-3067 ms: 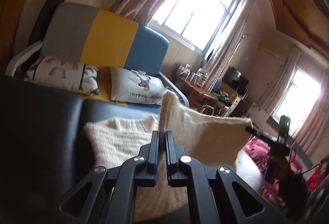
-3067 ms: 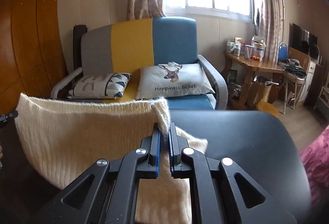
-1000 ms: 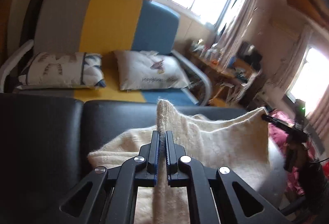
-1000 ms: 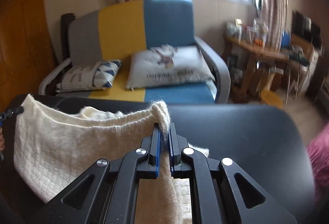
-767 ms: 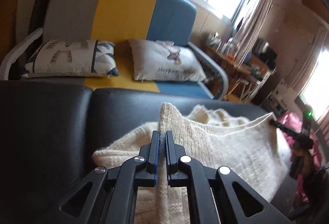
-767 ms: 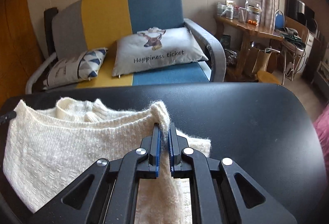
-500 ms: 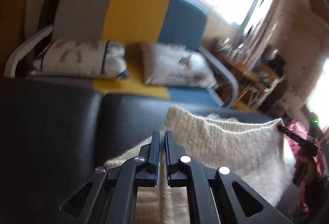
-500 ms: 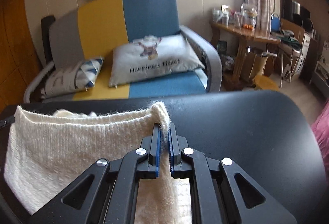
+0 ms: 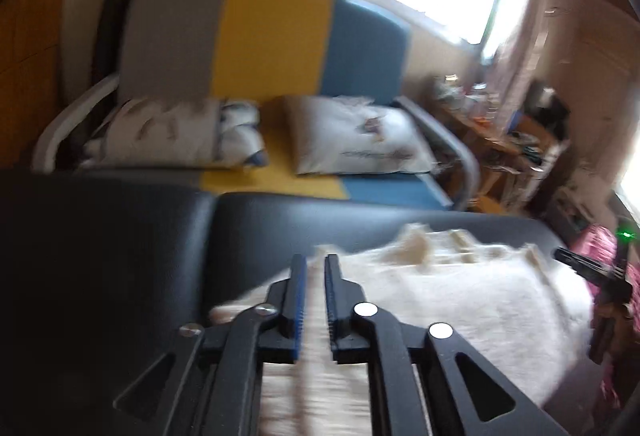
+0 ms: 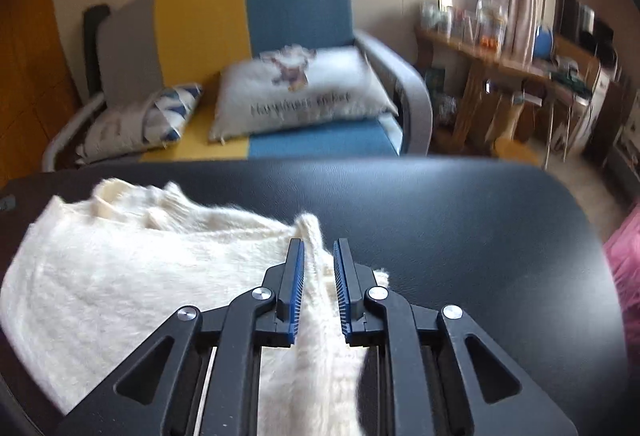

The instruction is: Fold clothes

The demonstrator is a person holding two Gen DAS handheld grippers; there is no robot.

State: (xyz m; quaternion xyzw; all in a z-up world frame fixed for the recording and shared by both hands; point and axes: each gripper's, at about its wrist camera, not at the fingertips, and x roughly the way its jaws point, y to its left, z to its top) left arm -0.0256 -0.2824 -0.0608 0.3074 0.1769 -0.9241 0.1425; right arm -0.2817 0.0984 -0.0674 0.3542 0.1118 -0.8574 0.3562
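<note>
A cream knitted sweater (image 9: pixel 460 300) lies folded on the black padded table (image 9: pixel 320 220). My left gripper (image 9: pixel 316 260) is at its near left corner with jaws opening. A blurred strip of knit runs between the pads without being squeezed. In the right wrist view the sweater (image 10: pixel 140 276) spreads to the left, its ribbed collar at the far edge. My right gripper (image 10: pixel 319 244) is over its right corner, jaws opening, and a fold of knit slumps loose between the blue pads. The right gripper's tip (image 9: pixel 576 264) shows at the sweater's far right in the left wrist view.
Beyond the table (image 10: pixel 440 215) stands a grey, yellow and blue sofa (image 10: pixel 248 35) with two pillows (image 10: pixel 304 91). A wooden side table (image 10: pixel 500 67) with jars is at the right. Pink fabric (image 10: pixel 624 264) lies off the table's right edge.
Both grippers lowered the raised sweater edge onto the table and their jaws parted. The knit that stood pinched upright now lies slack. The left view has swung and blurred.
</note>
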